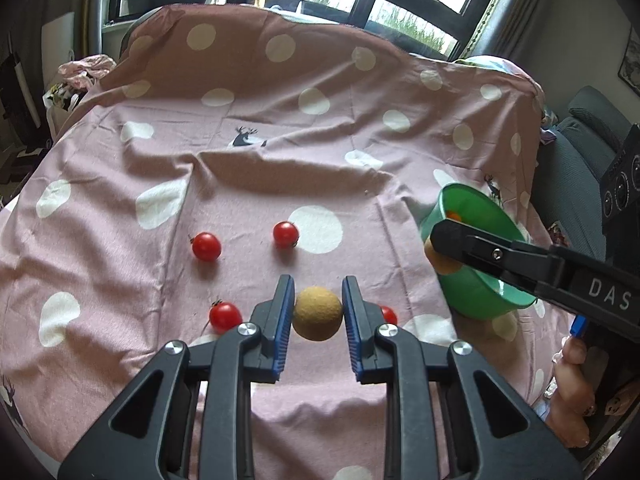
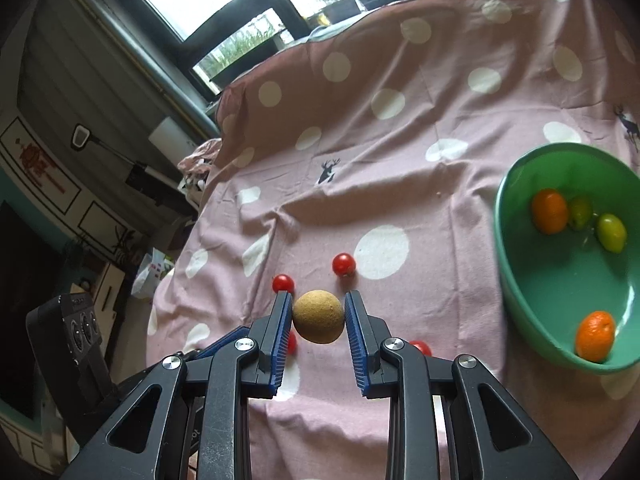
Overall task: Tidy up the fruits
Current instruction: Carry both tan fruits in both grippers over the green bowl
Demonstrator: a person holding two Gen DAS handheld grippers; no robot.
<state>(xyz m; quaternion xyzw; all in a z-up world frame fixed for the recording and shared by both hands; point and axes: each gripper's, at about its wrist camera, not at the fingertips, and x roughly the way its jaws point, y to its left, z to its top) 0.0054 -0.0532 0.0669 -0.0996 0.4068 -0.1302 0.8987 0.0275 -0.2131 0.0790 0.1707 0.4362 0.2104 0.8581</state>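
My left gripper [image 1: 318, 312] is shut on a tan round fruit [image 1: 317, 313] held between its blue pads, just above the pink spotted cloth. My right gripper [image 2: 317, 317] is shut on another tan round fruit [image 2: 318, 316]; from the left wrist view that fruit [image 1: 440, 262] and the right finger [image 1: 480, 248] are at the rim of the green bowl [image 1: 472, 280]. The bowl [image 2: 520, 280] holds two orange fruits [image 2: 550, 211] [image 2: 595, 336] and two green ones [image 2: 611, 232]. Several cherry tomatoes [image 1: 206, 246] [image 1: 285, 234] [image 1: 225, 317] lie on the cloth.
The pink cloth [image 1: 240, 140] with white dots drapes over a raised back and falls off at the sides. Windows stand behind. A grey sofa [image 1: 580, 152] is at the right. A black device [image 2: 80, 332] sits at the left in the right wrist view.
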